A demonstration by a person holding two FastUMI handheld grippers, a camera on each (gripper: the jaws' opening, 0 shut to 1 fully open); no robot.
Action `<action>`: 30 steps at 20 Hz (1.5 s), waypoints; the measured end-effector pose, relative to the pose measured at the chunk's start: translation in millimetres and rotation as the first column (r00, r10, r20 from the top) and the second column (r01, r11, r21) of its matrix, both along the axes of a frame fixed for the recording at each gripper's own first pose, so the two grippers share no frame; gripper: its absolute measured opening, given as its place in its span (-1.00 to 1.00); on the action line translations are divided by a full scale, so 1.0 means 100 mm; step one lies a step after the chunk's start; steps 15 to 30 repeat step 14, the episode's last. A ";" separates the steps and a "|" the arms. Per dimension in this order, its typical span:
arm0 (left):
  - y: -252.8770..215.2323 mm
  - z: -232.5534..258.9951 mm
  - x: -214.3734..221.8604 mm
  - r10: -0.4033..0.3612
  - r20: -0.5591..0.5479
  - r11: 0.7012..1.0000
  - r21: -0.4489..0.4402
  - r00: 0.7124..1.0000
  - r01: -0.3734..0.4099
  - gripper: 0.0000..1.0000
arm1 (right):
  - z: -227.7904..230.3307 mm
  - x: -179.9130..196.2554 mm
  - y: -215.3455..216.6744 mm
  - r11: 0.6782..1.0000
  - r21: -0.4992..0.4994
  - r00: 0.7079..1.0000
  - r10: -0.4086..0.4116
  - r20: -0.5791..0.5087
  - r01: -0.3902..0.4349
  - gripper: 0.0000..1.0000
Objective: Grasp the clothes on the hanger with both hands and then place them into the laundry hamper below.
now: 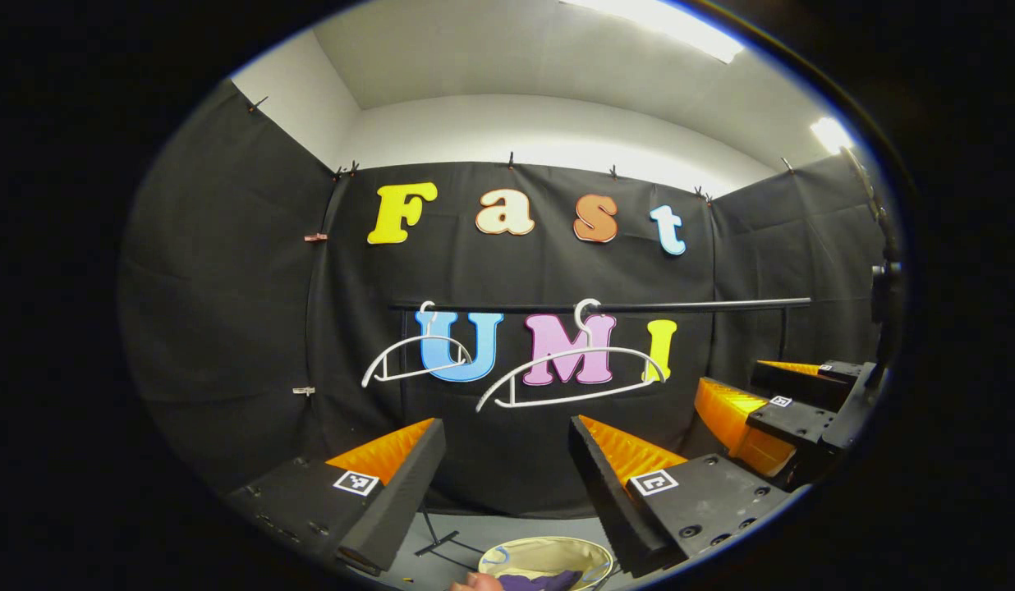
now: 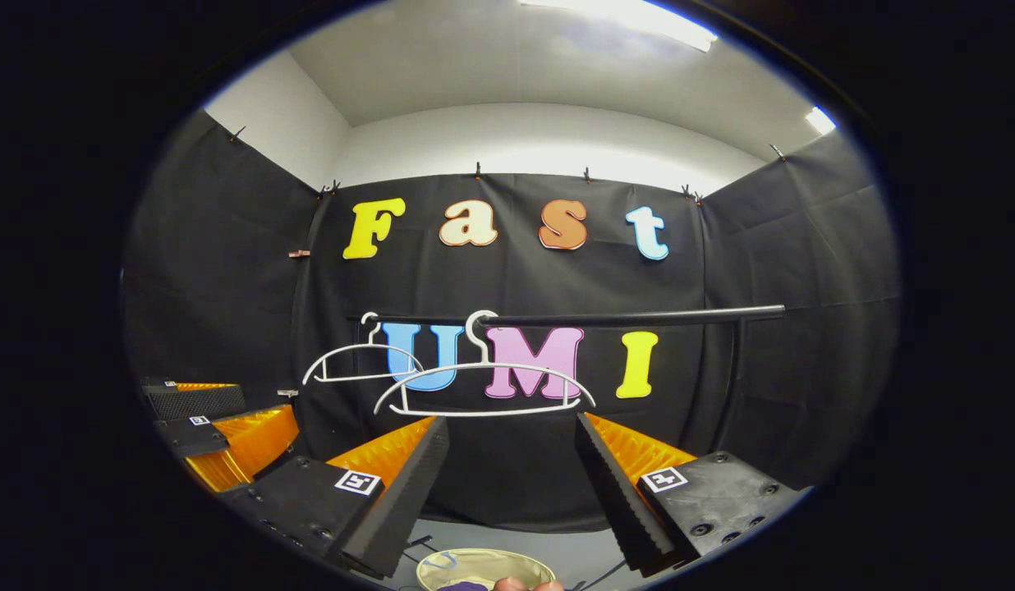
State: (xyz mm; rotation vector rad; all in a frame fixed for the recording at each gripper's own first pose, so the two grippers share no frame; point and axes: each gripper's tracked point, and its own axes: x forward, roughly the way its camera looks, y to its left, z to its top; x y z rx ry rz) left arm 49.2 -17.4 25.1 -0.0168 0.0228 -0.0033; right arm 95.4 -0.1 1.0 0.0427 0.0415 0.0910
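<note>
left gripper (image 1: 507, 484) spread; right gripper (image 2: 512, 484) spread; purple clothes (image 1: 540, 581) in hamper (image 1: 590, 552) below both

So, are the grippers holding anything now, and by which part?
Nothing. The left gripper and right gripper are both open; both hangers are bare.

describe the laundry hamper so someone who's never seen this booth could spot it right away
Find the black clothes rail across the back wall, with two bare white hangers on it. Look down to the floor below them: the laundry hamper is the round, pale cream tub. Purple clothes lie inside it, unlike the bare hangers above.
</note>
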 end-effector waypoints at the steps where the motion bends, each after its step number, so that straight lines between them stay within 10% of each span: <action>1: -0.02 0.00 0.00 -0.002 0.002 1.000 0.000 1.000 0.002 0.90 | 0.01 -0.01 -0.01 1.000 0.000 1.000 -0.001 0.001 0.001 1.00; 30: -0.04 0.01 -0.06 -0.012 0.005 1.000 -0.002 1.000 0.012 0.90 | 0.03 -0.09 -0.05 1.000 -0.004 1.000 -0.016 0.004 0.016 0.98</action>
